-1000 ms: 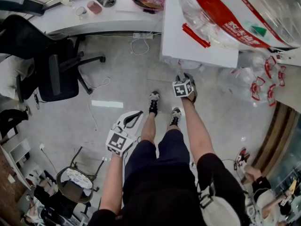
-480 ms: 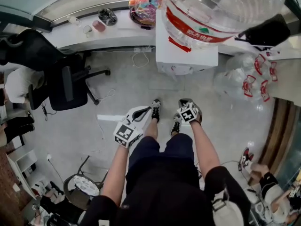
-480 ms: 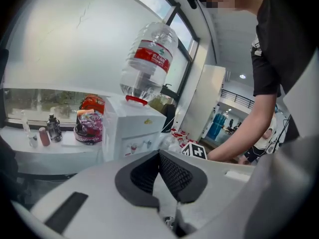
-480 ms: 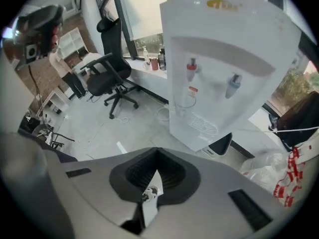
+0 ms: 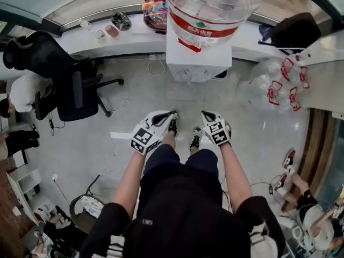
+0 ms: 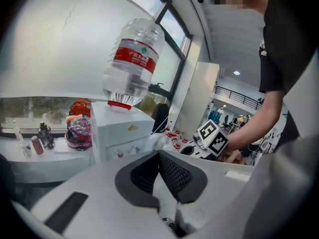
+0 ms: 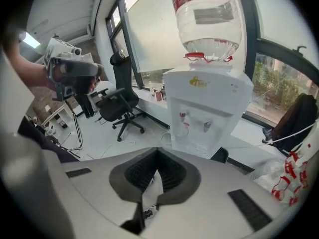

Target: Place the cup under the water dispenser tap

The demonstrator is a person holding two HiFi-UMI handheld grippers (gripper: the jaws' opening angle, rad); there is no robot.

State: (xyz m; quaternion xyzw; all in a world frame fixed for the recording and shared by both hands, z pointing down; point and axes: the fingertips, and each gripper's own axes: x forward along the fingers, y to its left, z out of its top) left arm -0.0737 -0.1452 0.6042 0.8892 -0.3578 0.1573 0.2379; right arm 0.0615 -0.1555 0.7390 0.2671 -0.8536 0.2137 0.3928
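A pale, glossy office floor (image 5: 134,101) is seen from steeply above, bounded at the top by a long white counter (image 5: 134,39) under a window; at 12 o'clock the white water dispenser (image 5: 198,55) is stood against that counter, with a large clear bottle (image 5: 207,9) bearing a red label upended on its top; a black office chair (image 5: 70,90) is parked at 10 o'clock, and a heap of empty clear bottles (image 5: 279,87) with red labels is piled at 2 o'clock beside a black bag (image 5: 295,31); small things are scattered on the counter at 11 o'clock, too small for a cup to be picked out among them with certainty; the left gripper (image 5: 171,115) and the right gripper (image 5: 208,116) are held side by side near the centre, above the person's feet, both aimed towards the dispenser and well apart from it; in the left gripper view the jaws are seen brought together with nothing between them; in the right gripper view the jaws are likewise closed on nothing, and the dispenser's two taps (image 7: 184,116) are seen at 12 o'clock above them, one red and one blue, with the space beneath them unoccupied
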